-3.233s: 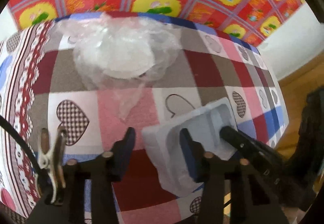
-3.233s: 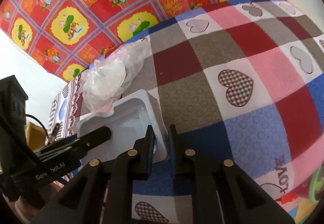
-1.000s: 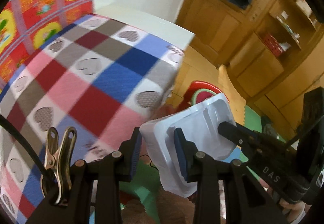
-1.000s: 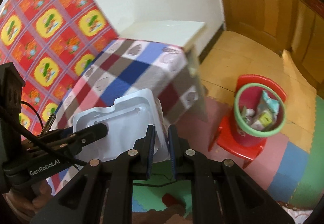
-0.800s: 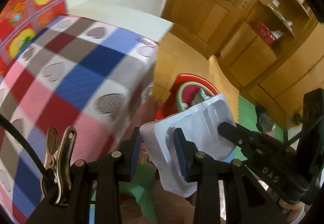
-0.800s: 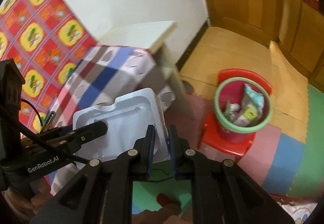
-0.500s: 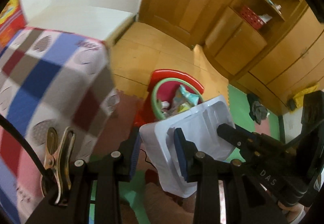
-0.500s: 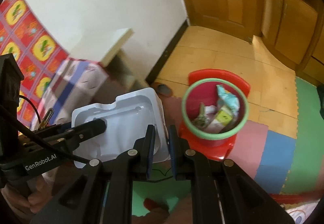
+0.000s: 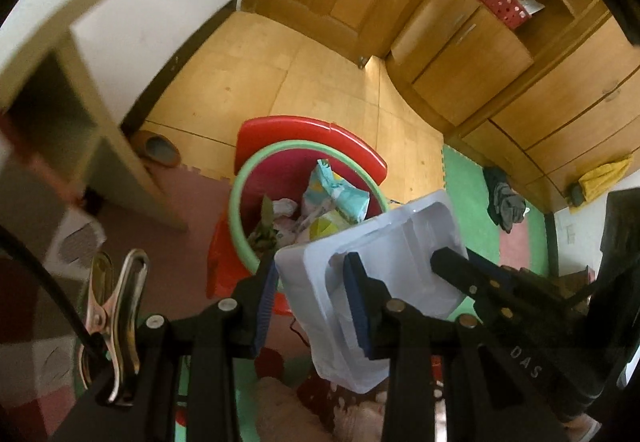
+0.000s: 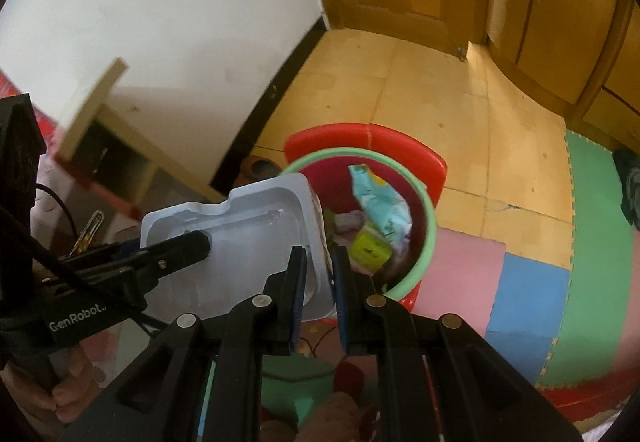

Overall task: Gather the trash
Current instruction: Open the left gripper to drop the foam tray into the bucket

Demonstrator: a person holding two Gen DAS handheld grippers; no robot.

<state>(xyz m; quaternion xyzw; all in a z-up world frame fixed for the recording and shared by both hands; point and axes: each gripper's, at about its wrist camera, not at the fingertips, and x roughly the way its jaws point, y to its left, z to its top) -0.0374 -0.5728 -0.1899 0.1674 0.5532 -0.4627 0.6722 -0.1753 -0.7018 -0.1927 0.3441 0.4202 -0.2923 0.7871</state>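
Plastic tray (image 9: 404, 242): white
Bin (image 10: 430, 234): red, rimmed in green
Chair (image 10: 360, 138): red
Floor mats (image 10: 528, 294): pink, blue, green squares
Cabinets (image 9: 472, 54): brown wood

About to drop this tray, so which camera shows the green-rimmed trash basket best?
The right wrist view: most of the trash basket's green rim and the wrappers inside show, with the white plastic tray covering only its left edge. In the left wrist view the tray hides the basket's near side.
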